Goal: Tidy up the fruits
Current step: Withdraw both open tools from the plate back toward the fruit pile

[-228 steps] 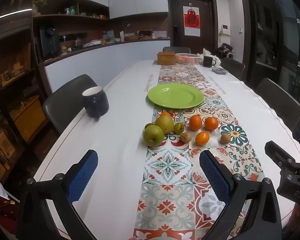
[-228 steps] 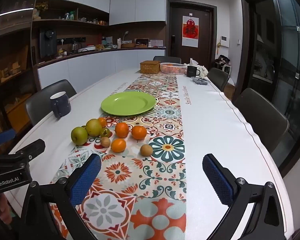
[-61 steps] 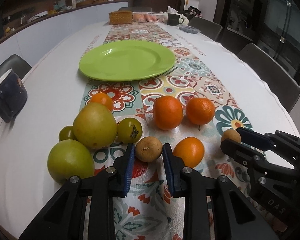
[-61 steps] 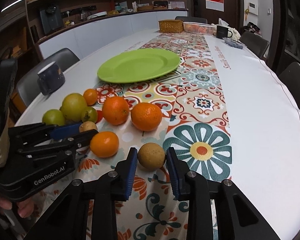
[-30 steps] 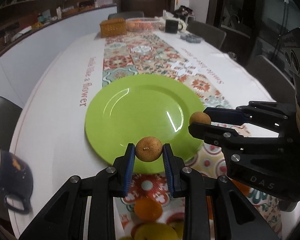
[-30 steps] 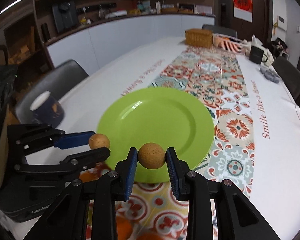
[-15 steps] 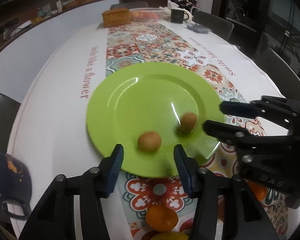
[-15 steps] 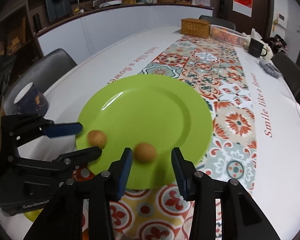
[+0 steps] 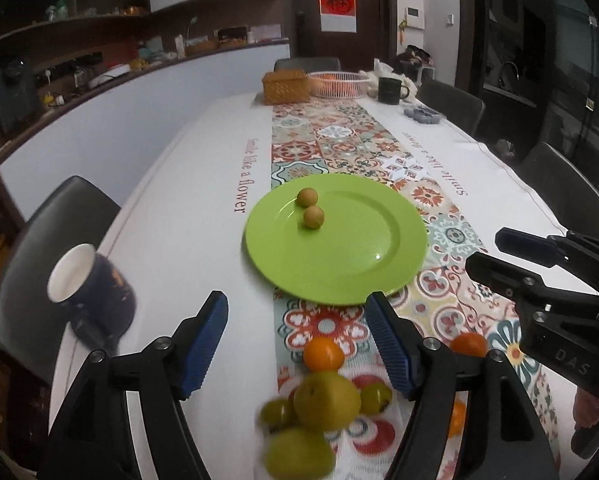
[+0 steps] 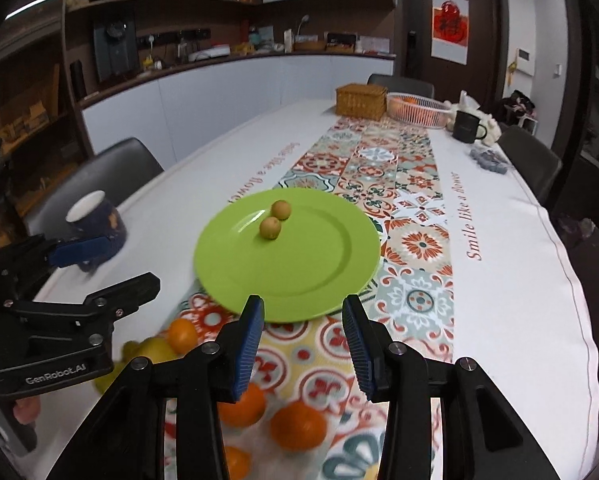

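Two small brown fruits [image 9: 314, 217] [image 9: 307, 197] lie side by side on the far left part of the green plate [image 9: 371, 264]; they also show in the right wrist view [image 10: 270, 228] [image 10: 280, 209] on the plate [image 10: 319, 268]. My left gripper [image 9: 297, 340] is open and empty, held above the near fruits. My right gripper [image 10: 303, 336] is open and empty, near the plate's front rim. Close to me on the patterned runner lie oranges [image 9: 323, 354] [image 10: 298, 425], a yellow pear [image 9: 326, 400] and green fruits [image 9: 299, 454], blurred.
A dark blue mug [image 9: 93, 292] stands on the white cloth to the left. At the far end stand a wicker box [image 9: 285, 87], a white basket [image 9: 337, 84] and a black mug [image 9: 389, 90]. Chairs line both table sides.
Both grippers, which had just let the two small brown fruits go onto the plate, have opened wider and pulled back and up. The two fruits now lie still on the plate.
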{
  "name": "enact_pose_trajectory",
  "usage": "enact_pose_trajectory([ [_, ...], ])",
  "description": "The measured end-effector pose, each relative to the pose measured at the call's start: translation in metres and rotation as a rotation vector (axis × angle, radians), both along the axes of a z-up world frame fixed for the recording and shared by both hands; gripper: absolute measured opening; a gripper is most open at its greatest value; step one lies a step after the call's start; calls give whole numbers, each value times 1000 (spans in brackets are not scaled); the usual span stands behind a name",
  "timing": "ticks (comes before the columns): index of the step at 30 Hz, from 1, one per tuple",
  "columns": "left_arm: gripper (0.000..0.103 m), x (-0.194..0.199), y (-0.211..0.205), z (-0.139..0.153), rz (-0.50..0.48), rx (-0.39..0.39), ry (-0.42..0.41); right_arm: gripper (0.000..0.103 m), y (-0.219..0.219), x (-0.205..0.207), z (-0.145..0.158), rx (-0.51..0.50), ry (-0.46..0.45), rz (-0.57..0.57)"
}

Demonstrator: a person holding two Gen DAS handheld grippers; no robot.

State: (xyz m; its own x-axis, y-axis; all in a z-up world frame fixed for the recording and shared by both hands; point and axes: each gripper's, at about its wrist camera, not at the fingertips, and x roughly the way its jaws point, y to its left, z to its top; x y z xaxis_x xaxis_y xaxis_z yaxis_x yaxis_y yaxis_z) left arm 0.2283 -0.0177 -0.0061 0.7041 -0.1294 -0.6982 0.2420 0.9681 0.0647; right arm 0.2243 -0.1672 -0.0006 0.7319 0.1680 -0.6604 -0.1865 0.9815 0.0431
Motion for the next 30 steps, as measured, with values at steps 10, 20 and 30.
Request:
enact_pose_trajectory([
  [10,85,-71,19,19,31,49,-89,67,9,-61,14,13,-36,-26],
  [20,87,-120,34,9,58,29,-73,70,22,-106,2,7,-45,-6],
  [30,87,-141,39,-11,57,85,-116,70,26,-115,-29,16,51,7],
])
